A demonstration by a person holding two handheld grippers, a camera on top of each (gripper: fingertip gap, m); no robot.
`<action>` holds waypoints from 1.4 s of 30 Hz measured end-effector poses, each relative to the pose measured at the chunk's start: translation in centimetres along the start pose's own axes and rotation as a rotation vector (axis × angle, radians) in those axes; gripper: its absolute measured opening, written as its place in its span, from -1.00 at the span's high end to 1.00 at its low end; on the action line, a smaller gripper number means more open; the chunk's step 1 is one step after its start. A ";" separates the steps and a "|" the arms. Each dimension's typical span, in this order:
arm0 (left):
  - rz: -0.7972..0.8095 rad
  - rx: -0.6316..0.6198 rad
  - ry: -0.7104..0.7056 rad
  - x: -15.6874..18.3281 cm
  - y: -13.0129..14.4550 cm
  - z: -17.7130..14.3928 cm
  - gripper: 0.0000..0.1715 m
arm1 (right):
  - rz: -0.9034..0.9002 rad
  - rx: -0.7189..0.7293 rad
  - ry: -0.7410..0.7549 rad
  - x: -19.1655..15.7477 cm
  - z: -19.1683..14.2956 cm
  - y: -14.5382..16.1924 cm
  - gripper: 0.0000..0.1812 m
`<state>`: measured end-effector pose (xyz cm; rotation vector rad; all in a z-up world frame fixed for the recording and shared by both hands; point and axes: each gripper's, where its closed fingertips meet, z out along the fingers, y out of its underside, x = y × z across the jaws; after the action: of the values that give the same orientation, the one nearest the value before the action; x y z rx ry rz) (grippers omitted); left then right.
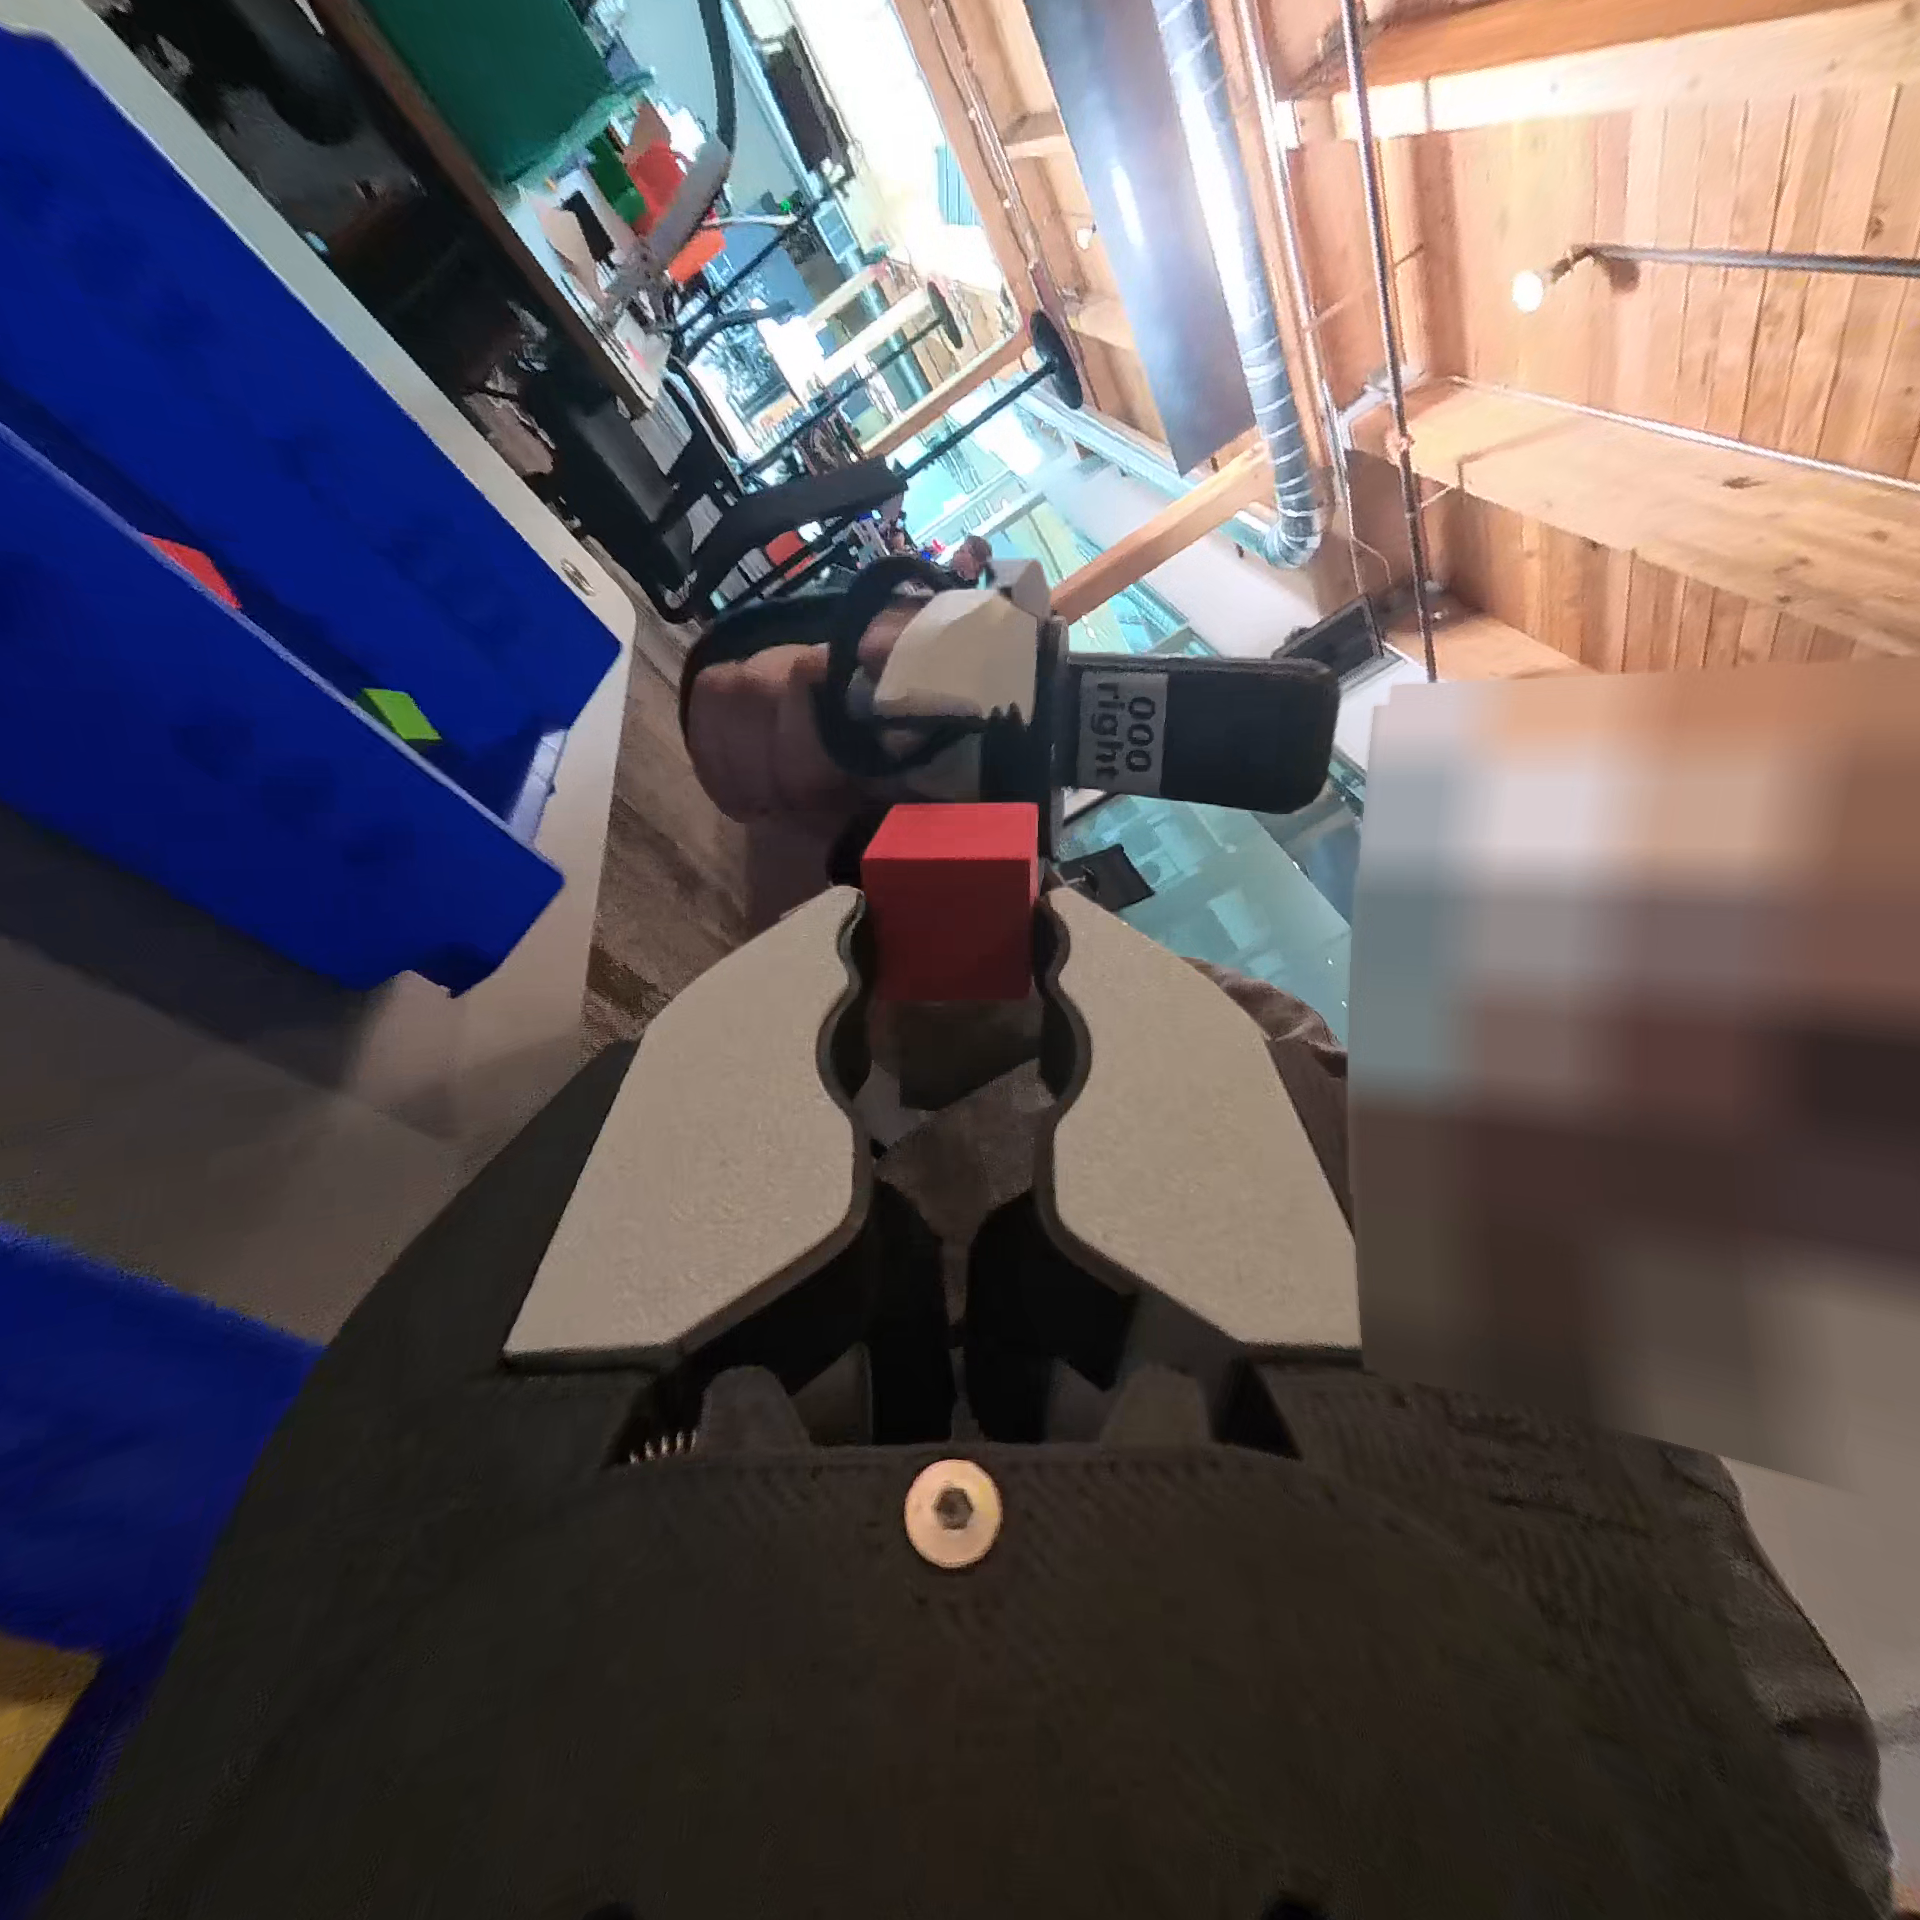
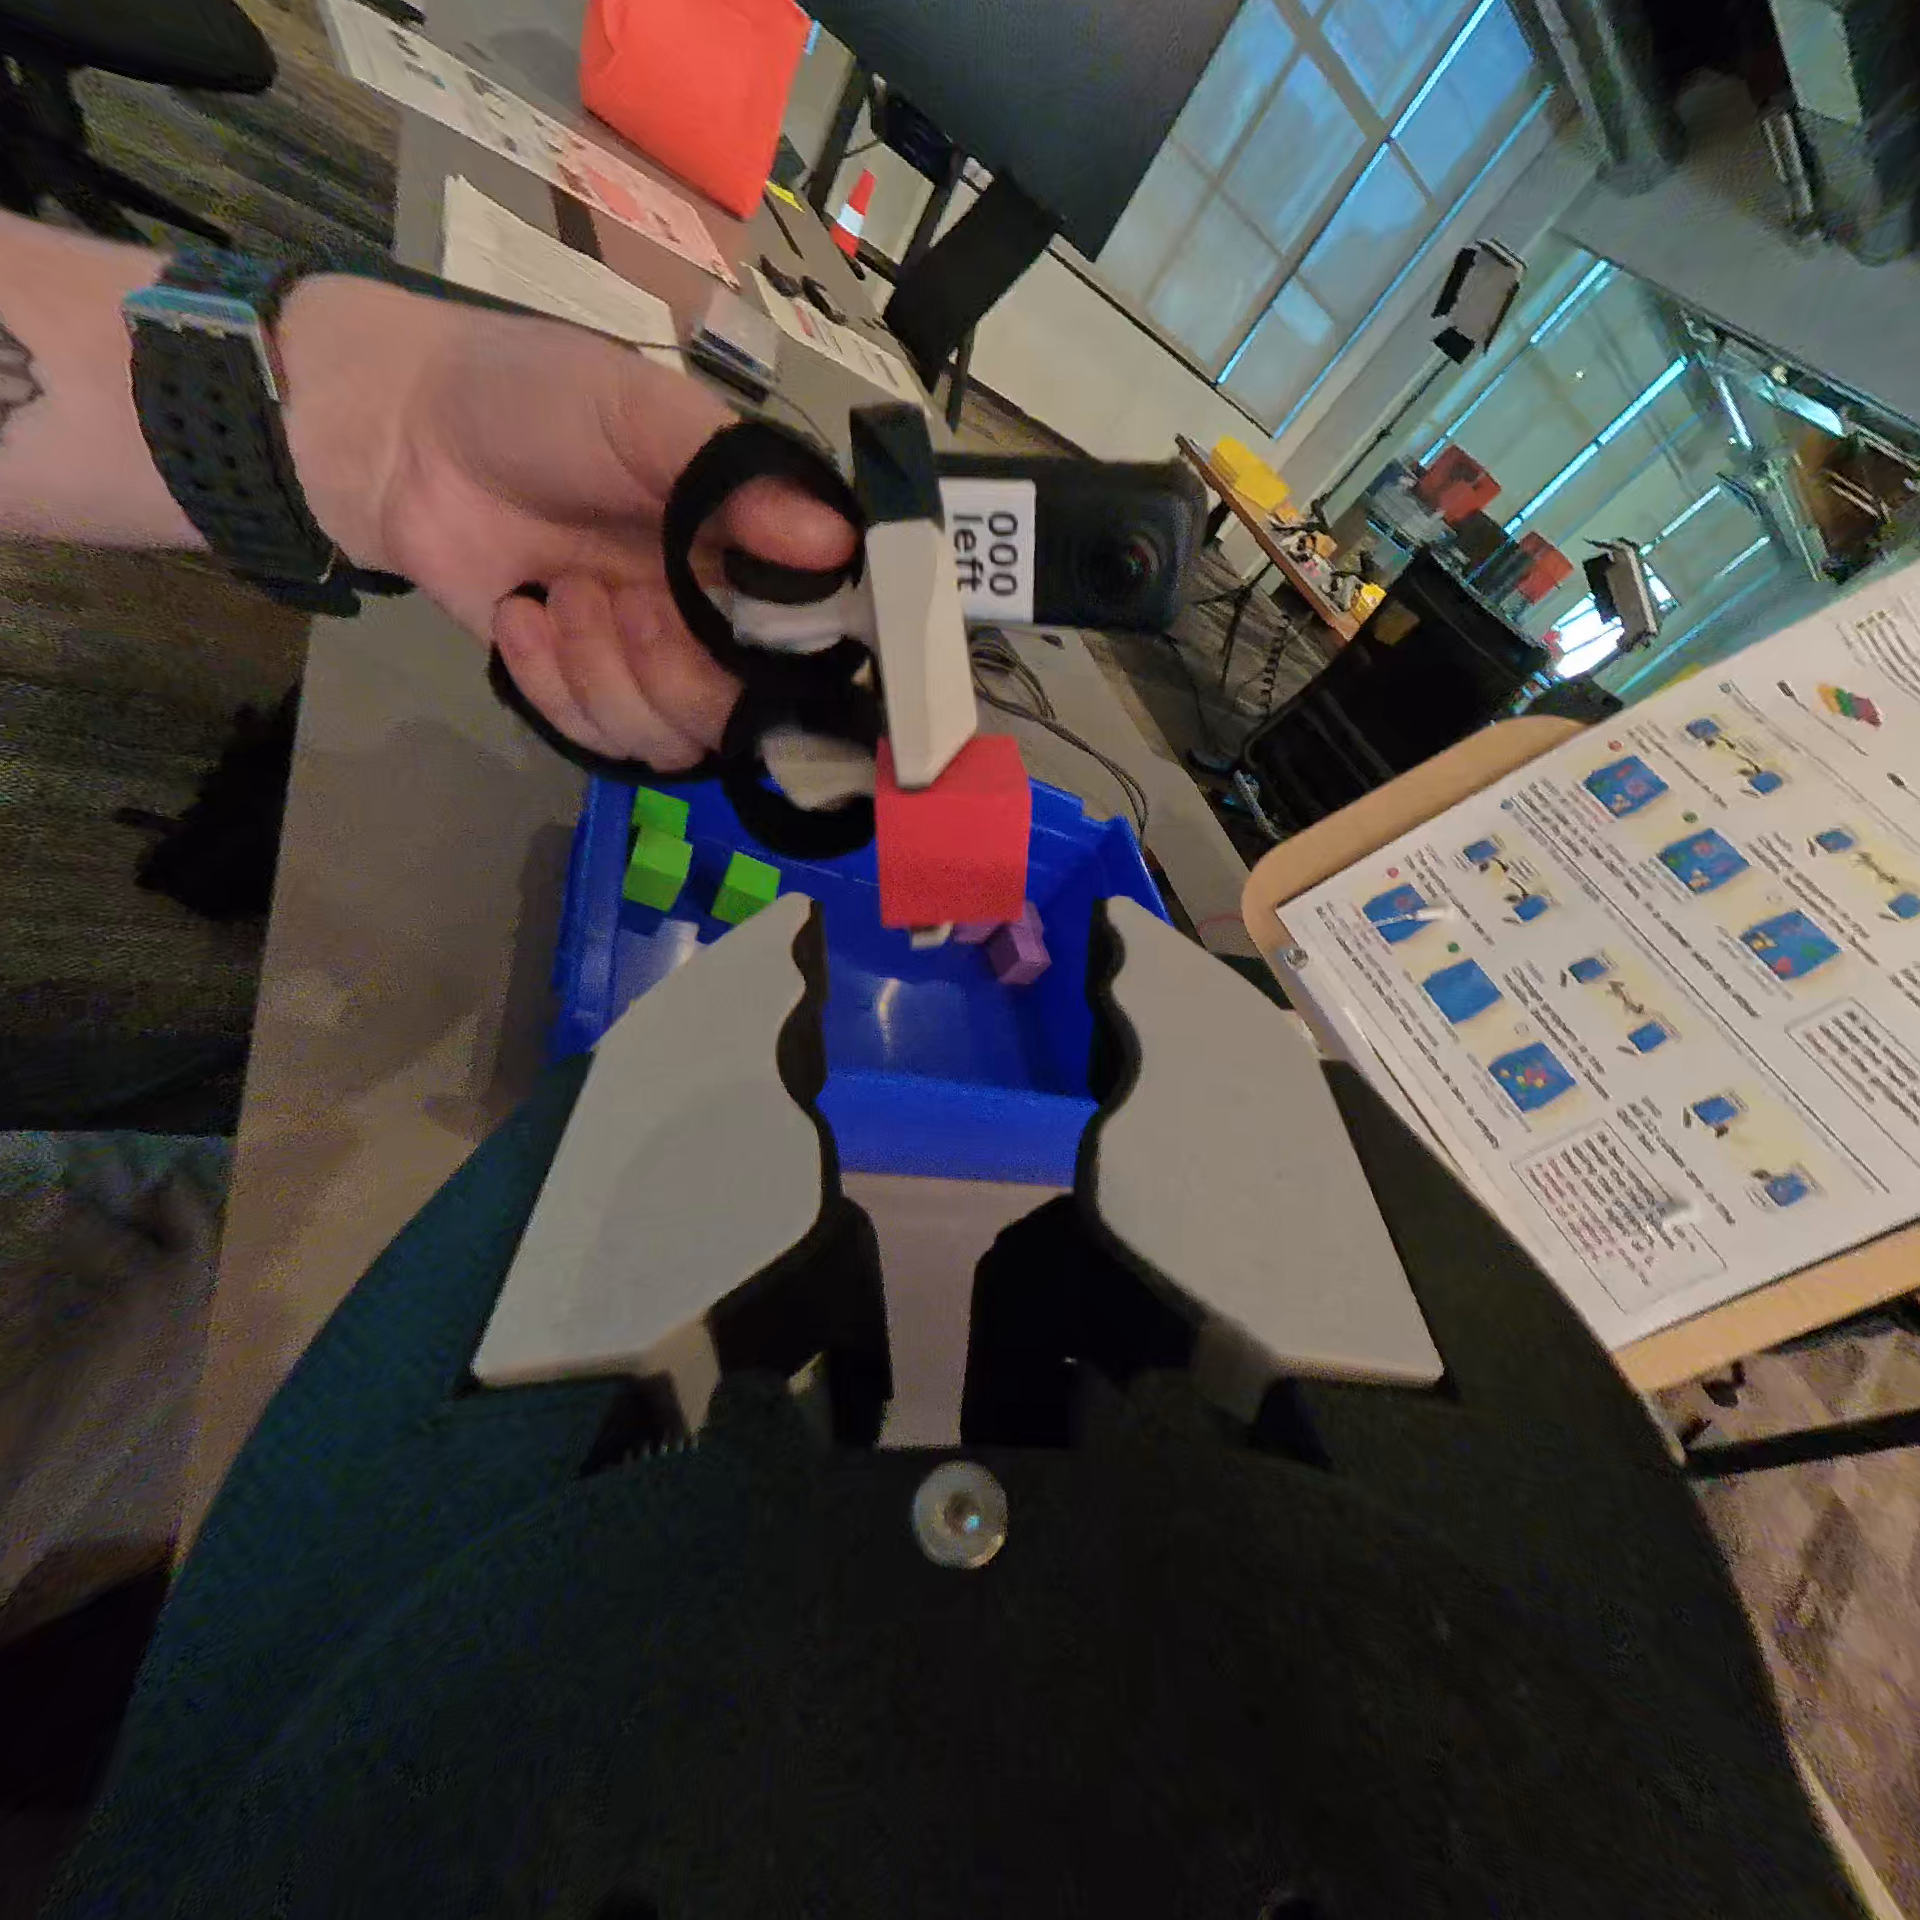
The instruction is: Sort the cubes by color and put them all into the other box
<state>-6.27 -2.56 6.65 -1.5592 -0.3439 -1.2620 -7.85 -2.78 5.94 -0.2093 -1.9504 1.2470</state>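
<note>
My left gripper (image 1: 951, 914) is shut on a red cube (image 1: 951, 902) and holds it up in the air, tilted sideways. The right wrist view shows that same gripper in a person's hand, its grey finger pressed on the red cube (image 2: 951, 847) above a blue bin (image 2: 935, 1081). My right gripper (image 2: 951, 940) is open and empty, its fingertips just below and either side of the red cube without touching it. In the bin lie green cubes (image 2: 665, 857) and a purple cube (image 2: 1018, 951). The right gripper also shows in the left wrist view (image 1: 966, 675), just beyond the cube.
Blue bins (image 1: 239, 644) stand at the left of the left wrist view, holding a red cube (image 1: 197, 571) and a green cube (image 1: 400, 715). A printed instruction sheet (image 2: 1621, 1018) lies on a wooden board at the right. The bin sits on a grey table (image 2: 395, 883).
</note>
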 end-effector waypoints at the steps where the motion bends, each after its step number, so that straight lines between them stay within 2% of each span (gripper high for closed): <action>1: 0.000 -0.010 0.008 0.2 0.4 0.5 0.65 | -0.005 0.011 -0.004 -0.2 0.1 -0.4 0.48; 5: -0.002 -0.023 0.033 0.4 1.1 1.7 0.65 | -0.041 0.013 -0.029 -1.1 0.1 -1.1 0.68; 12: 0.003 -0.011 0.052 0.0 1.1 2.5 0.66 | -0.085 -0.025 -0.002 -1.0 -0.9 -0.5 0.69; 15: 0.042 0.014 0.003 -0.2 0.2 2.2 0.58 | -0.076 -0.037 0.026 0.0 -2.2 0.1 0.69; 17: 0.096 0.023 -0.117 -0.8 -0.5 1.6 0.57 | -0.047 -0.062 0.047 1.1 -3.5 1.1 0.69; 20: 0.230 -0.052 -0.467 -3.4 -1.0 -0.2 0.63 | 0.017 -0.129 0.076 3.0 -5.5 3.4 0.69; 22: 0.312 -0.105 -0.658 -4.5 -1.3 -1.4 0.67 | 0.068 -0.230 0.085 4.1 -6.8 5.9 0.69; 27: 0.412 -0.129 -0.853 -5.2 -1.9 -2.8 0.64 | 0.244 -0.548 0.117 6.4 -10.4 13.9 0.69; 34: 0.617 -0.076 -1.195 -6.4 -2.5 -5.4 0.42 | 0.545 -0.911 0.136 8.3 -14.5 23.8 0.68; 38: 0.699 -0.054 -1.371 -6.5 -2.7 -6.5 0.37 | 0.685 -1.045 0.145 9.5 -14.1 27.2 0.68; 42: 0.729 -0.025 -1.458 -6.4 -2.3 -7.1 0.37 | 0.809 -1.066 0.057 8.7 -11.9 28.0 0.68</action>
<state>-14.35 -5.26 1.76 -2.1029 -0.5549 0.5783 -12.82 24.04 -10.17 -1.6574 -2.3716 0.4490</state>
